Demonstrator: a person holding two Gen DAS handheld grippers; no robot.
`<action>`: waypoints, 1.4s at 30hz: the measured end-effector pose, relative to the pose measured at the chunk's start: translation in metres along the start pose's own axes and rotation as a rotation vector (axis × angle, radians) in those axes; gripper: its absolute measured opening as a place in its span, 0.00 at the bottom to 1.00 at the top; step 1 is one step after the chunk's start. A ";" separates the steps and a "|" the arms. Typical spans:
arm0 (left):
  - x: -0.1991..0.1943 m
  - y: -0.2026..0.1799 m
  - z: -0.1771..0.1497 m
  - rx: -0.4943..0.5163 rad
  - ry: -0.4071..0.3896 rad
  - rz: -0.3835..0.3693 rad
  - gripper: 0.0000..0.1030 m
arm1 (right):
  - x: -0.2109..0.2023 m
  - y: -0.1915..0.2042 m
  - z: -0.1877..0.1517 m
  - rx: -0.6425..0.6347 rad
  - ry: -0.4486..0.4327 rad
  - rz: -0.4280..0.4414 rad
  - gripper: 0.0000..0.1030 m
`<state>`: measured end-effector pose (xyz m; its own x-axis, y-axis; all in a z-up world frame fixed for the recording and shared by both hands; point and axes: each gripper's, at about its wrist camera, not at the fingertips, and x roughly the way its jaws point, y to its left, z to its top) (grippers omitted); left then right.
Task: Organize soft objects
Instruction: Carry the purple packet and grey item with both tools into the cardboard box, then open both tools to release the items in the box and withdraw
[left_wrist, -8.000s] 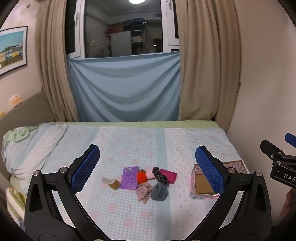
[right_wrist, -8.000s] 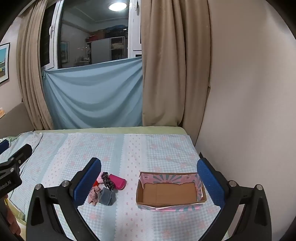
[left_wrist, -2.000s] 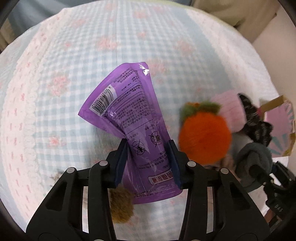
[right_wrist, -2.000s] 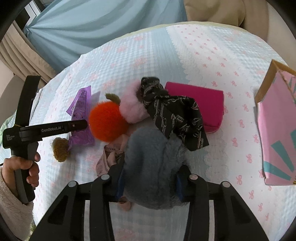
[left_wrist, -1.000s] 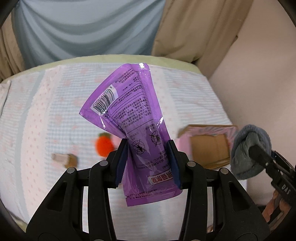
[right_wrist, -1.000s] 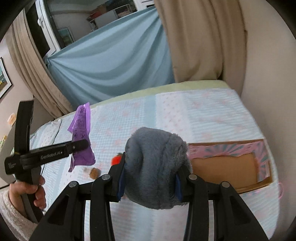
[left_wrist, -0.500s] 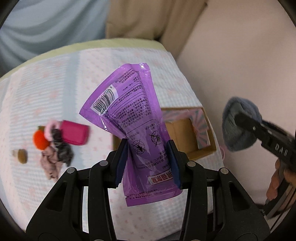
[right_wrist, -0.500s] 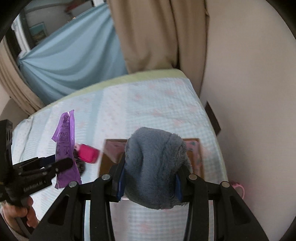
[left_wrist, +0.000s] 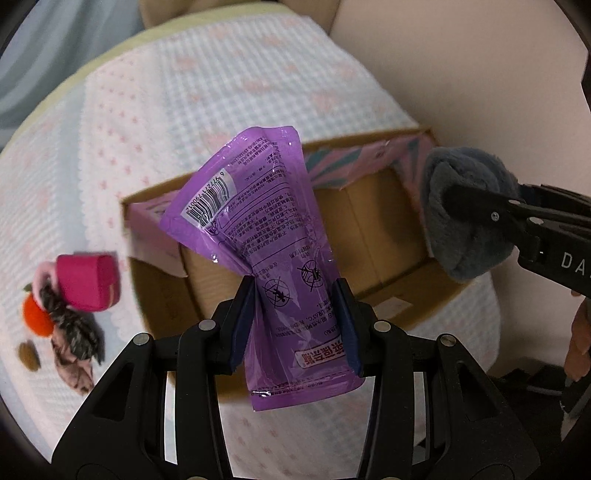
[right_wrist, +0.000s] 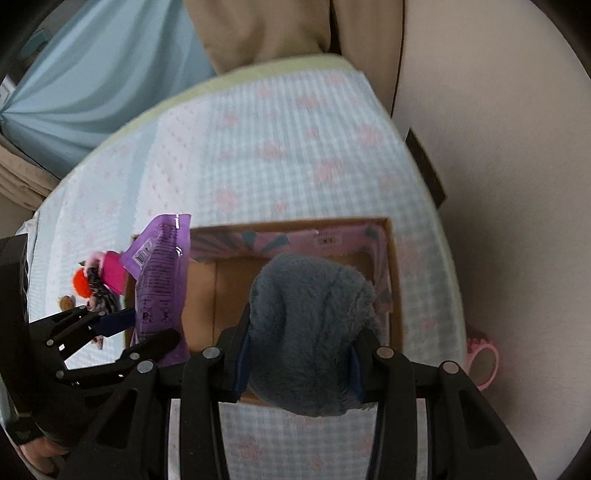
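The left tool (left_wrist: 295, 321) was clamped on a purple pouch (left_wrist: 266, 236), which stood upright between the pads with its barcode end at 12 o'clock, held in the air over the left part of an open cardboard box (left_wrist: 373, 221). The right tool (right_wrist: 299, 354) gripped a grey fluffy item (right_wrist: 314, 332), bulging out above the pads, held above the box's (right_wrist: 229, 295) right half. The box sat on the bed (left_wrist: 184, 92), whose cover was pale blue check with pink dots. At 9 o'clock from the box in the left wrist view lay a pink pouch (left_wrist: 88, 282), an orange pom-pom (left_wrist: 35, 319), a dark patterned scrunchie (left_wrist: 72, 330) and a small brown piece (left_wrist: 28, 355), bunched close together.
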<state>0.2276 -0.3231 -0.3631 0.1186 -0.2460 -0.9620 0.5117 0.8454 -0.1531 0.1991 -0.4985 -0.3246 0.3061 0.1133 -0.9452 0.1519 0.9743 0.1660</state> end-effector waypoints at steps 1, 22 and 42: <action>0.009 0.001 0.001 0.007 0.013 0.007 0.37 | 0.009 -0.001 0.002 0.004 0.014 -0.001 0.37; 0.046 -0.002 0.002 0.149 0.076 0.069 1.00 | 0.084 -0.018 0.014 0.065 0.141 0.044 1.00; -0.038 -0.015 -0.024 0.104 -0.041 0.089 1.00 | -0.005 0.000 -0.012 0.047 -0.021 0.004 1.00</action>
<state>0.1953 -0.3150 -0.3295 0.2017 -0.1931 -0.9602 0.5830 0.8115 -0.0408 0.1865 -0.4973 -0.3228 0.3263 0.1131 -0.9385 0.1942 0.9636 0.1837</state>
